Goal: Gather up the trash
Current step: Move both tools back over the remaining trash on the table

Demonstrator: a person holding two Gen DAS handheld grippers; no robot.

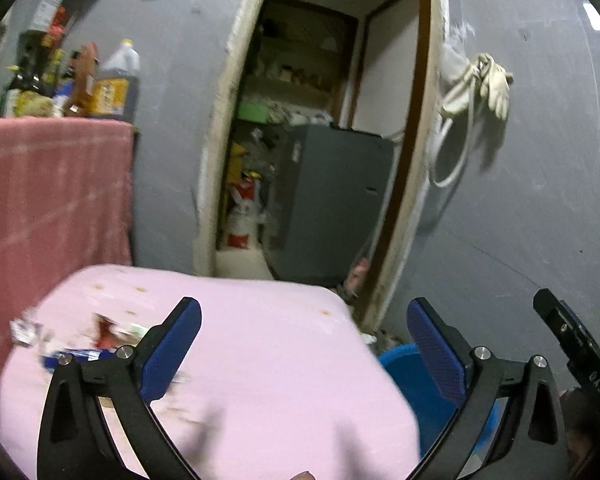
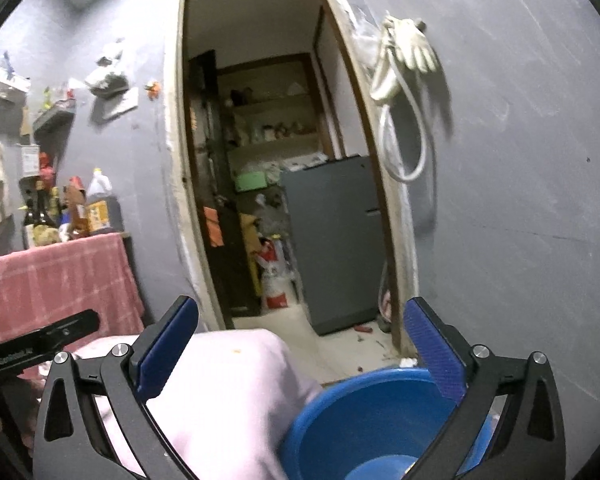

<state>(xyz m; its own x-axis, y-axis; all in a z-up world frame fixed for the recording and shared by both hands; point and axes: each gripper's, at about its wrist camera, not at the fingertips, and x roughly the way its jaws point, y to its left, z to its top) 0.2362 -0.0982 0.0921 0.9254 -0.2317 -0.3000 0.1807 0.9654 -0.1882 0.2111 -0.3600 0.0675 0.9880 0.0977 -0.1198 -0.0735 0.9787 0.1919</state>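
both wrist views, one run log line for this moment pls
left gripper: open, empty | right gripper: open, empty | wrappers: on pink table | blue bucket: beside table

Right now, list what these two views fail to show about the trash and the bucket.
- Trash scraps, left wrist view: motion-blurred, kinds unreadable.
- Blue bucket contents, right wrist view: bottom cut by the frame edge and gripper.
- Blue bucket, left wrist view: mostly hidden behind the pink table cover and gripper.

Dim indoor light; strong fisheye bending and black corners in both views. The pink cloth-covered worktop [image 1: 260, 360] is motion-blurred; soft shadows fall on it.
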